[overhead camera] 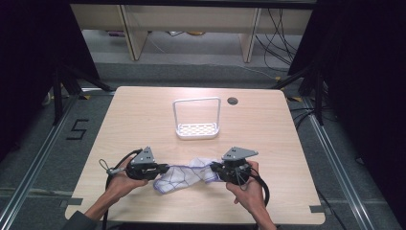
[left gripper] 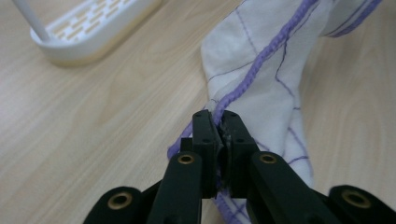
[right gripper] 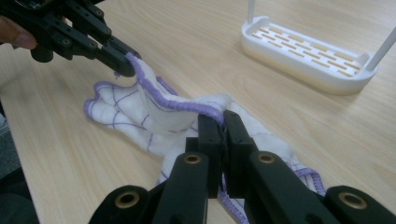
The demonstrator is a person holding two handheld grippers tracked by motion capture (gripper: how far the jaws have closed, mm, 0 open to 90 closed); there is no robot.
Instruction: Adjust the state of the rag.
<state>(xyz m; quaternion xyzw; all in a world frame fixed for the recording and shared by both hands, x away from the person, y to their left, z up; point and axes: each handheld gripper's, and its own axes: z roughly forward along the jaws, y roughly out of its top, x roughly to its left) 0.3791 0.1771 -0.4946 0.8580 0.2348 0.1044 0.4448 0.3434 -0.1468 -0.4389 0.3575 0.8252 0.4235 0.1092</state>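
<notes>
A white cloth (overhead camera: 184, 176) with purple lines and a purple hem lies bunched near the table's front edge, stretched between both grippers. My left gripper (overhead camera: 165, 168) is shut on its left hem; in the left gripper view the jaws (left gripper: 218, 120) pinch the purple edge of the cloth (left gripper: 261, 79). My right gripper (overhead camera: 214, 168) is shut on the cloth's right end. In the right gripper view its jaws (right gripper: 219, 122) clamp the purple hem of the cloth (right gripper: 154, 112), and the left gripper (right gripper: 123, 63) holds the far corner lifted off the table.
A white slotted rack (overhead camera: 197, 128) with a tall wire hoop stands at the table's middle, behind the cloth, also in the gripper views as a rack (left gripper: 88, 28) and rack (right gripper: 306, 53). A round cable hole (overhead camera: 232, 101) sits at the back right of the wooden table (overhead camera: 143, 120).
</notes>
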